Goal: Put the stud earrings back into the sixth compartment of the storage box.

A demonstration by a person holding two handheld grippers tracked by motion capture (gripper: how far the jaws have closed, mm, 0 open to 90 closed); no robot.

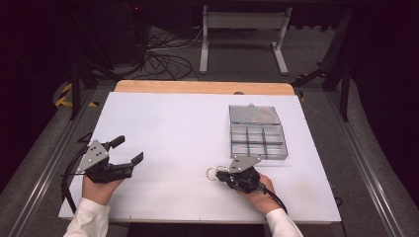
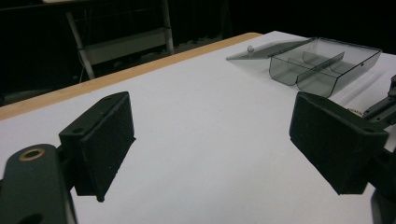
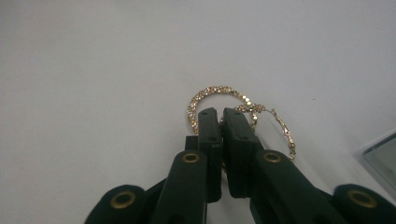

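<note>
Earrings: two gold hoops point(image 3: 219, 93) (sparkly, beaded), right gripper point(image 3: 222, 121) clamped on them; left gripper point(image 2: 210, 140) spread wide; one clear box point(image 1: 257, 134).

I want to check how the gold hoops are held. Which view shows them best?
The right gripper view: the gold hoops sit close up, the right hand-held gripper shut on them. The high view shows a tiny ring; the left gripper view shows at most a speck.

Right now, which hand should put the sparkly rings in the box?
Probably the right. The right hand-held gripper is already shut on the gold rings and sits just in front of the open box. The left hand-held gripper is open and farther away.
</note>
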